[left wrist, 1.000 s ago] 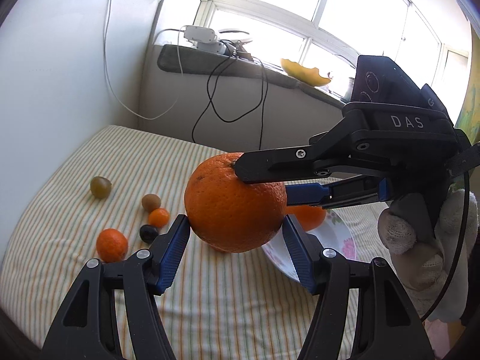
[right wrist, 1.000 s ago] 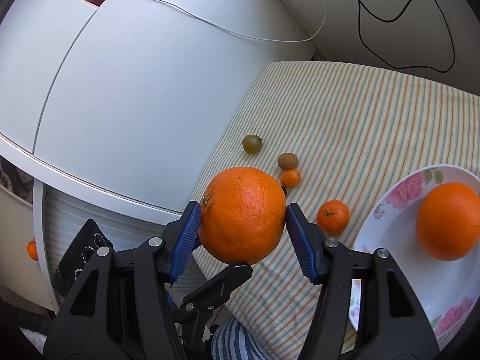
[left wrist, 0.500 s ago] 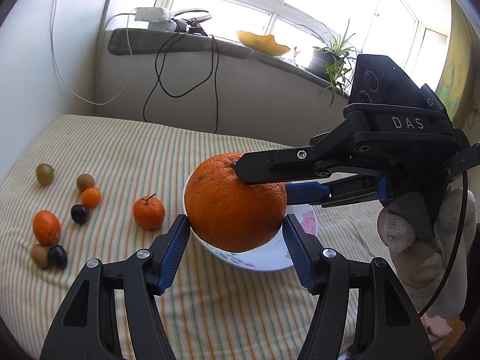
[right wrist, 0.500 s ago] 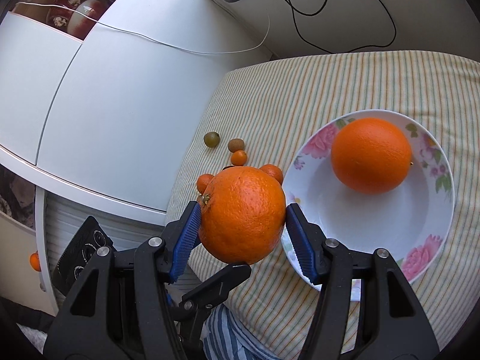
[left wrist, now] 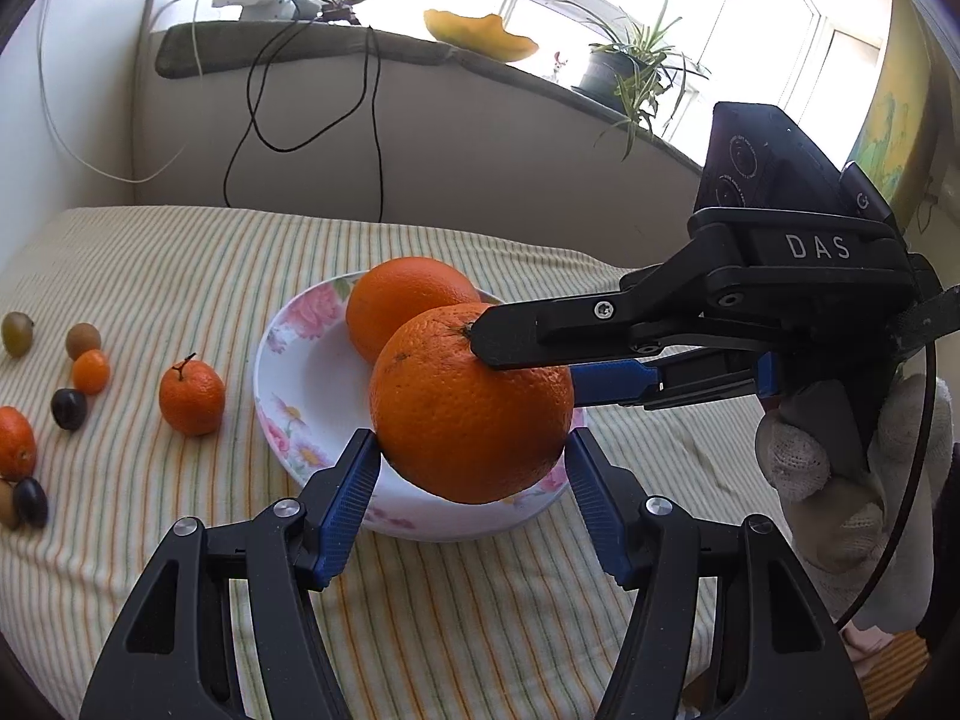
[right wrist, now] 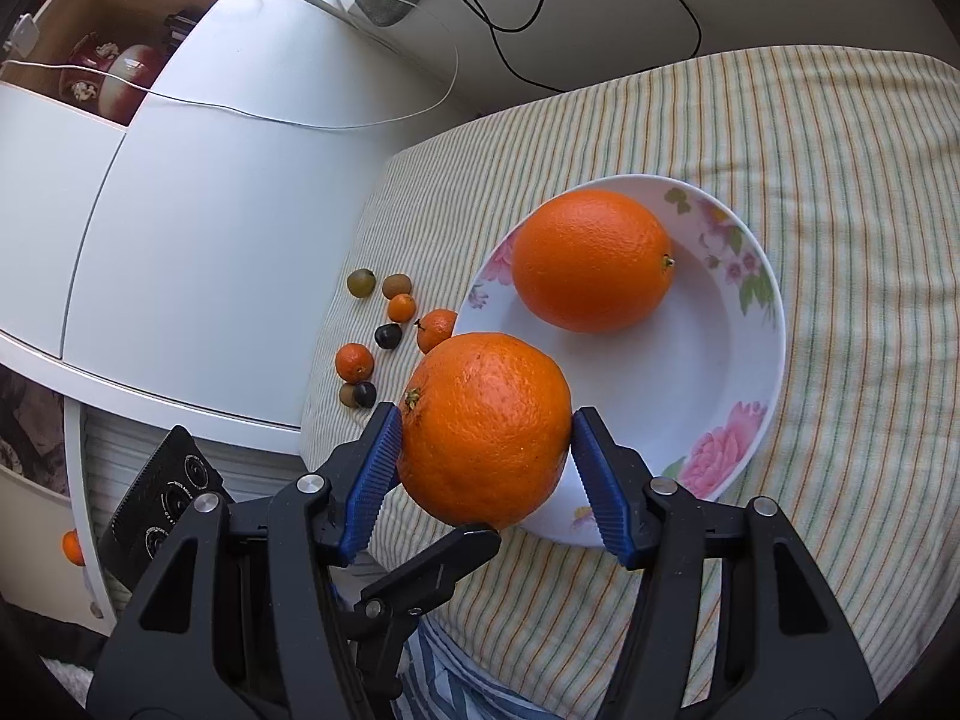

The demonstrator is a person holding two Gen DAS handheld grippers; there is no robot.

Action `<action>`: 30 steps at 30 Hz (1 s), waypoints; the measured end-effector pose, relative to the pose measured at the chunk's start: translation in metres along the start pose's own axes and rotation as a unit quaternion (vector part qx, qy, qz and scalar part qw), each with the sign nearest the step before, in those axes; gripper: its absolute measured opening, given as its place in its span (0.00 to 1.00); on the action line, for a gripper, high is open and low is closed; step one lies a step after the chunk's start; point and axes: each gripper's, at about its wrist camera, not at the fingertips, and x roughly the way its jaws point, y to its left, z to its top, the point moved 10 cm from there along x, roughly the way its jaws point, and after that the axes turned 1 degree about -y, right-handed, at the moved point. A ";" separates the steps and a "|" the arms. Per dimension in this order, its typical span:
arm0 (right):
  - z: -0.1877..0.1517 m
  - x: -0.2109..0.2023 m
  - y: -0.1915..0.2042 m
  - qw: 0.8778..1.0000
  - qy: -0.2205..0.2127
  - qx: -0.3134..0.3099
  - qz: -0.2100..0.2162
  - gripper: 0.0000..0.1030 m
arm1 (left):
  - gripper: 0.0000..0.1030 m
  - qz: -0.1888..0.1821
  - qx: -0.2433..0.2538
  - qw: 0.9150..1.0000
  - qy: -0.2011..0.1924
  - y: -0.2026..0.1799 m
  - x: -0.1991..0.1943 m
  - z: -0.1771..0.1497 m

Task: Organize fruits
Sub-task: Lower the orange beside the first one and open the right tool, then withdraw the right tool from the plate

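Fruit scattered at far left of the striped bench [left wrist: 180, 252]: small pieces in a loose cluster, a green-brown one [left wrist: 16, 333], a brown one [left wrist: 83, 341], a tiny orange one [left wrist: 90, 371], a dark one [left wrist: 68, 409], then a stemmed mandarin [left wrist: 191, 397] lying alone just beside the floral plate [left wrist: 273, 384]. Plate already carries one large orange [left wrist: 399, 306]. Second large orange [left wrist: 471, 405] is held in the air over the plate's near edge, seen between both pairs of blue pads. Left hand-held gripper [left wrist: 474, 474]: pads sit at the fruit's flanks, left pad appears to touch, right pad close; whether it truly clamps, cannot tell. Right hand-held gripper [right wrist: 486, 456] reaches in from the right, crosswise to the left one, and its pads press the same orange [right wrist: 485, 429] on both sides, so it is grasping the fruit. Gloved right hand [left wrist: 840, 480] holds that tool. Step in hand, by my reading: carrying the second orange to the plate [right wrist: 750, 372] beside the first [right wrist: 591, 261]. Next move likely calls for lowering over the bare white part of the dish, clear of the resting orange, then easing the pads apart slowly; round fruit may roll toward the rim. Small fruits not yet sorted.
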 end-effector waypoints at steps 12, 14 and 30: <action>-0.001 -0.010 -0.018 1.000 -0.003 0.008 -0.018 0.60 | 0.60 0.002 0.011 1.000 0.000 -0.006 0.001 0.005; 0.003 -0.016 -0.019 1.000 -0.017 0.004 -0.021 0.60 | 0.60 0.004 0.015 1.000 -0.004 -0.006 -0.003 0.007; 0.012 -0.037 -0.011 0.996 -0.066 -0.037 -0.048 0.65 | 0.60 0.016 0.005 1.000 -0.006 0.010 -0.016 -0.003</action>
